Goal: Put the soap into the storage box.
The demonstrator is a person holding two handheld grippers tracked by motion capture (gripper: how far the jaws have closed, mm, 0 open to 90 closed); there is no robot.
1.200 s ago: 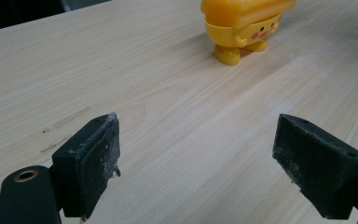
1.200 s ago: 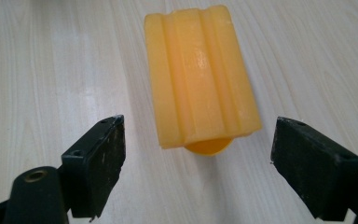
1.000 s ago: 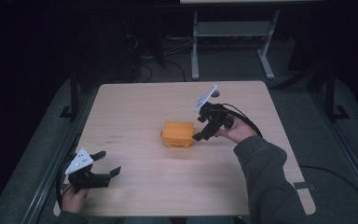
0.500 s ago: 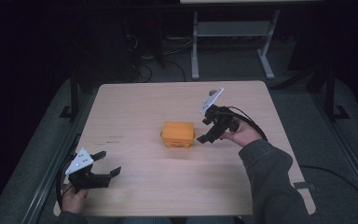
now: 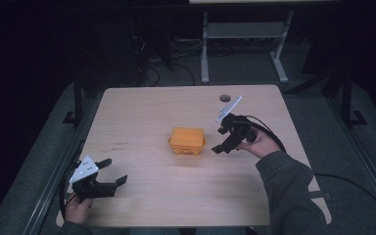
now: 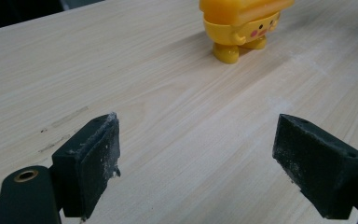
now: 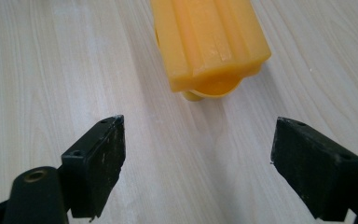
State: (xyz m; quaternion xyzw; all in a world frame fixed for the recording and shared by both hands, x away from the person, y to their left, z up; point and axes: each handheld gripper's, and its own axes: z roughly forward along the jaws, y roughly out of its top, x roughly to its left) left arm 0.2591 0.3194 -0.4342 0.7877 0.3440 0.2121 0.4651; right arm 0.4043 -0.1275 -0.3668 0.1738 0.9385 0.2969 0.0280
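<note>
Right tongs (image 5: 221,139) gaping wide just beside squat orange plastic toy figure (image 5: 187,140), probably lining up a grab. Left tongs (image 5: 115,171) open too, parked low on pale wooden tabletop (image 5: 142,112).

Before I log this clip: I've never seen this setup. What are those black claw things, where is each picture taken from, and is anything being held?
A person holds a hand-operated gripper in each hand. The high view looks down on the wooden table. The left gripper waits near the front edge; the right gripper is beside the yellow toy, not touching. The other two pictures come from cameras riding on each gripper, looking along its black jaws. Both grippers stand open and hold nothing. The toy, a small figure with feet and pink cheeks, stands alone mid-table.
</note>
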